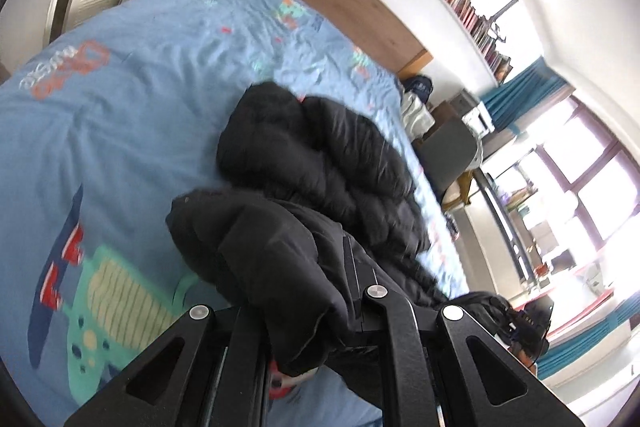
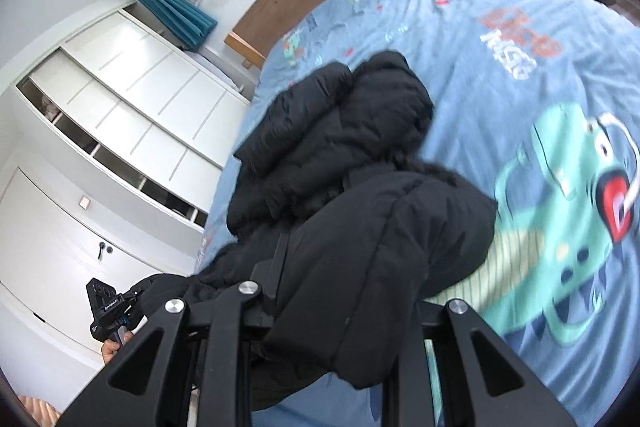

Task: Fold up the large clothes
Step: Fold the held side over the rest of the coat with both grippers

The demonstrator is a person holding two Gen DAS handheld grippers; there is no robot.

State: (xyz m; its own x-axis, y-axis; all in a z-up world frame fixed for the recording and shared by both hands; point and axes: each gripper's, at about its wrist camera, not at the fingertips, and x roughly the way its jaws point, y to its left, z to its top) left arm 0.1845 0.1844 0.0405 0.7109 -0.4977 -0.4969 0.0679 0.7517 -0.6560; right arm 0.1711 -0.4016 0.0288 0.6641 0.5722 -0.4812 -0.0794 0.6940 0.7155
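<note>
Both hand-held grippers, left (image 1: 320, 311) and right (image 2: 340, 307), are gripping the black padded jacket's (image 1: 320, 167) near edge; we are judging they are lifting it over the bed (image 1: 120, 147) to make a fold.

Black jacket (image 1: 320, 163); blue dinosaur-print duvet (image 1: 132, 131)

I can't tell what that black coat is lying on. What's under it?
The coat lies on a blue dinosaur-print bedcover, which shows all around it. Its near end drapes over both grippers, hiding their jaws. Whatever sits directly beneath the coat is covered.
</note>
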